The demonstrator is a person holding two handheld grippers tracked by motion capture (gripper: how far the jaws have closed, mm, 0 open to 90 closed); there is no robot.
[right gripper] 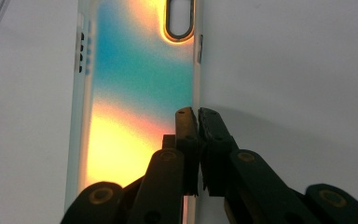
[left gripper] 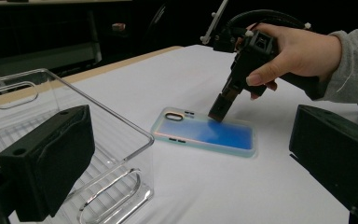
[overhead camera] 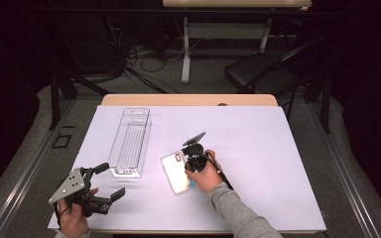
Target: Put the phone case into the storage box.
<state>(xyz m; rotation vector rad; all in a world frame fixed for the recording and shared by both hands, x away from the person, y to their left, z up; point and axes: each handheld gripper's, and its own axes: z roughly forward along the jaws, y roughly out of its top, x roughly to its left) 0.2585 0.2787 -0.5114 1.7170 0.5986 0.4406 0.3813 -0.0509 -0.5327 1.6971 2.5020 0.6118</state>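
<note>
Left gripper point(overhead camera: 110, 181) is hovering low over the table's near left corner, its blocky matte-black jaws standing wide apart with nothing between them. Just beyond it, a long clear ribbed plastic bin point(overhead camera: 130, 142) is sitting on the smooth white table point(overhead camera: 258, 148). Right of the bin, a flat glossy iridescent phone case point(overhead camera: 177, 172) is lying mid-table. Right gripper point(right gripper: 198, 114) is pinching the case's thin right rim, jaws clamped together on it.
</note>
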